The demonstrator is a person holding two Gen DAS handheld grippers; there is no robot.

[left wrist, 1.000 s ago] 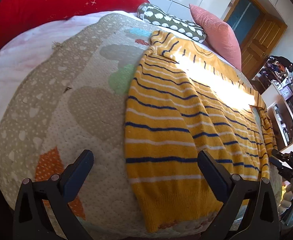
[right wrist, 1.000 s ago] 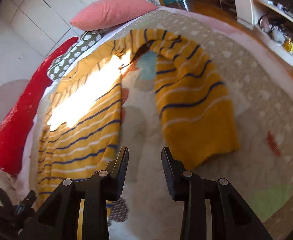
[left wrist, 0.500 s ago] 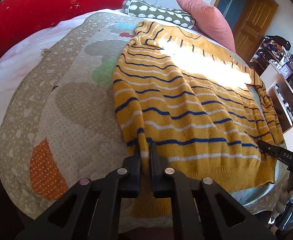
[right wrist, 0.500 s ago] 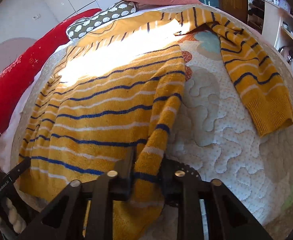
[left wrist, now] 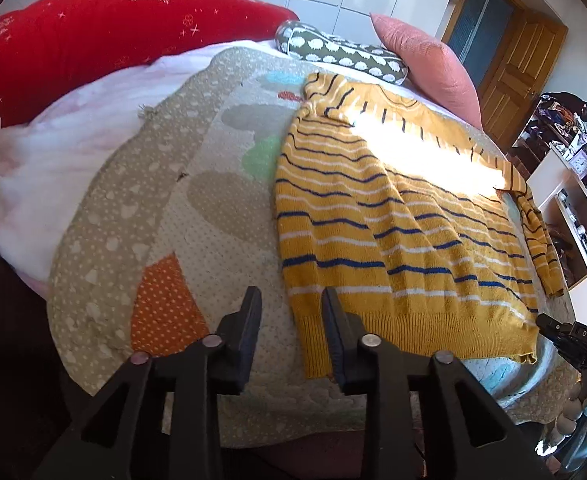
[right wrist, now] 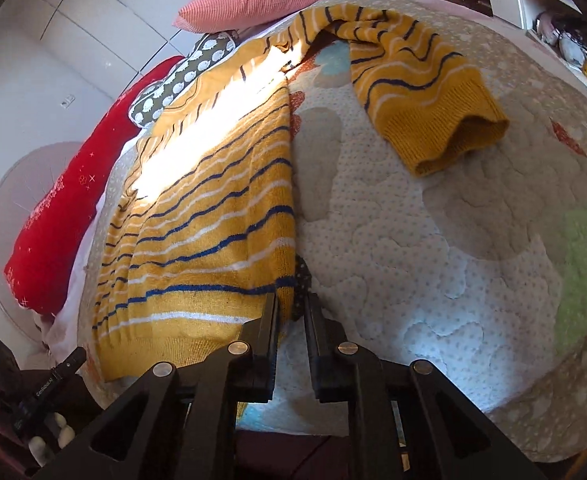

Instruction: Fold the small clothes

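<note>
1. Spread flat across the quilt [left wrist: 141,216] on the bed: yellow striped sweater [left wrist: 397,216], hem toward the camera, sunlight bright across its chest.
2. Left gripper [left wrist: 291,334] released, jaws just reopened and parted, nothing pinched; the sweater's near hem corner lying just beside the right-hand pad, bare quilt in the gap.
3. Right gripper [right wrist: 293,322] clenched on the sweater's opposite hem corner [right wrist: 285,300], jaws just closing, cloth bunched between the pads.
4. Far sleeve [right wrist: 421,92] draped out on the quilt, cuff open, well apart from the body.
5. Behind: red cushion [left wrist: 133,44], spotted pillow [left wrist: 341,56], pink pillow [left wrist: 429,68].
</note>
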